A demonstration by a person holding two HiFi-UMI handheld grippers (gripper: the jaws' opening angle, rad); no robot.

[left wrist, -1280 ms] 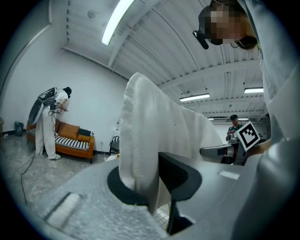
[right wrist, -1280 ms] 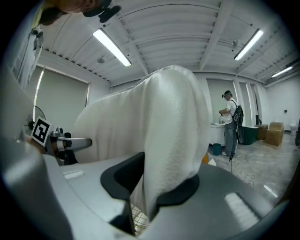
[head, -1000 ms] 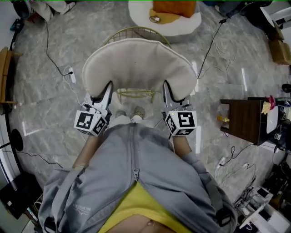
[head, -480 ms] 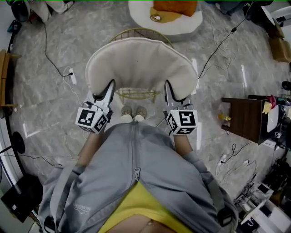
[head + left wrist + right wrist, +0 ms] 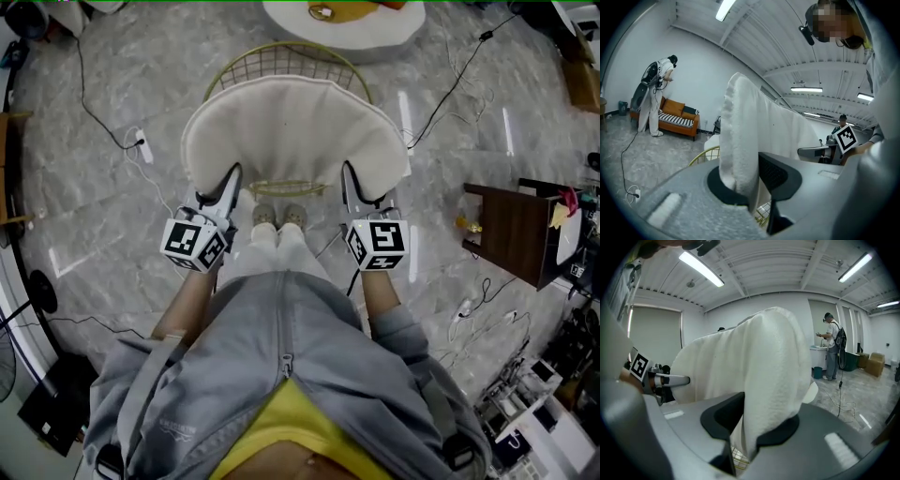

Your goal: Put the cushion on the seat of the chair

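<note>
My grey zip jacket (image 5: 281, 375) is nearest, and both forearms reach forward out of its sleeves, roughly parallel, one on each side of my legs. My shoes (image 5: 278, 216) stand just short of the front rim of the gold wire chair (image 5: 286, 58).

My left gripper (image 5: 230, 178) is at the chair's front left corner, pointing ahead and a little down. Its jaws are nearly closed and pinch the near left edge of the cream fleecy cushion (image 5: 295, 131). In the left gripper view (image 5: 740, 187) the pile bunches between the dark pads and the cushion rises steeply from them.

My right gripper (image 5: 349, 178) is level with it at the chair's front right corner, tipped down slightly more. It is clamped the same way on the near right edge, and in the right gripper view (image 5: 750, 437) the fabric folds over the lower pad.

The cushion spans the gap between my two grippers and covers most of the chair. Gold wire shows past its far edge and under its near edge. I cannot tell whether it touches the seat.

Right of the chair, well apart, stands a dark wooden side table (image 5: 506, 239). A power strip (image 5: 142, 150) lies on the marble floor (image 5: 103, 216) to the chair's left.
</note>
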